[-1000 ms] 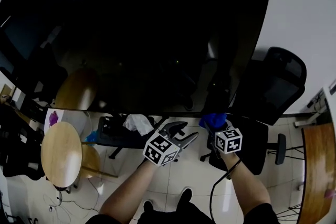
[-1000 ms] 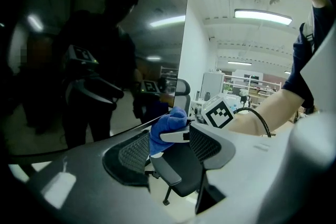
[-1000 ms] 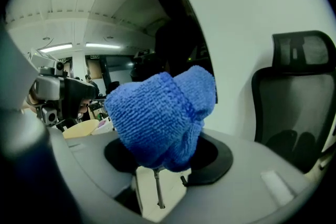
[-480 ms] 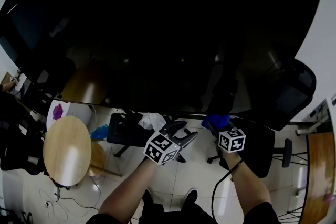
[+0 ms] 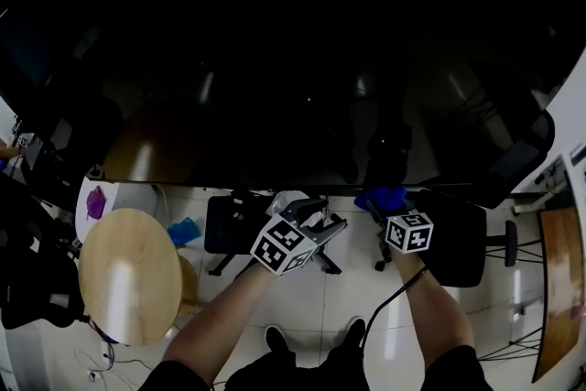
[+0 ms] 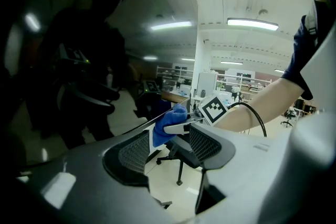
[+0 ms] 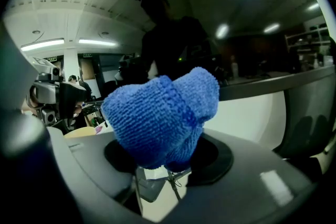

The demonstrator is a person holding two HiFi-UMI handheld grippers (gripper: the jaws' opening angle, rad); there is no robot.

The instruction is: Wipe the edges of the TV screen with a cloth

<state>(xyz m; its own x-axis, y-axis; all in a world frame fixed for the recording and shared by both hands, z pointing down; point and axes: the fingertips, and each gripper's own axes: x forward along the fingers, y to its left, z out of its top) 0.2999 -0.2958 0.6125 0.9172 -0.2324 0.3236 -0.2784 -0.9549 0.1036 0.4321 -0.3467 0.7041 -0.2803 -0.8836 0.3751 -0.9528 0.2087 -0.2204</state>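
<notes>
Cloth [image 7: 160, 115], blue and coarse-woven, is sitting bunched into a thick wad between the jaws of our right hand-held gripper [image 5: 383, 208], which are pinching it from both sides. In the head view the cloth is showing as a small blue lump right at the bottom edge of the TV screen [image 5: 293, 59], somewhat right of the middle of that edge. In the left gripper view we are seeing the same wad meeting the thin dark rim of the screen, with the marker cube of the right hand-held gripper just behind it. The TV screen is dark and is filling most of the head view, mirroring ceiling lights and the dim outline of a person. We are holding our left hand-held gripper [image 5: 322, 217] just left of the right one and just below the screen's bottom edge. Its jaws are standing spread with nothing between them, only the pale floor [image 5: 348, 298] and a black office chair [image 6: 184, 147] showing through the gap. A round wooden tabletop [image 5: 124, 275] is standing well off to the left.
</notes>
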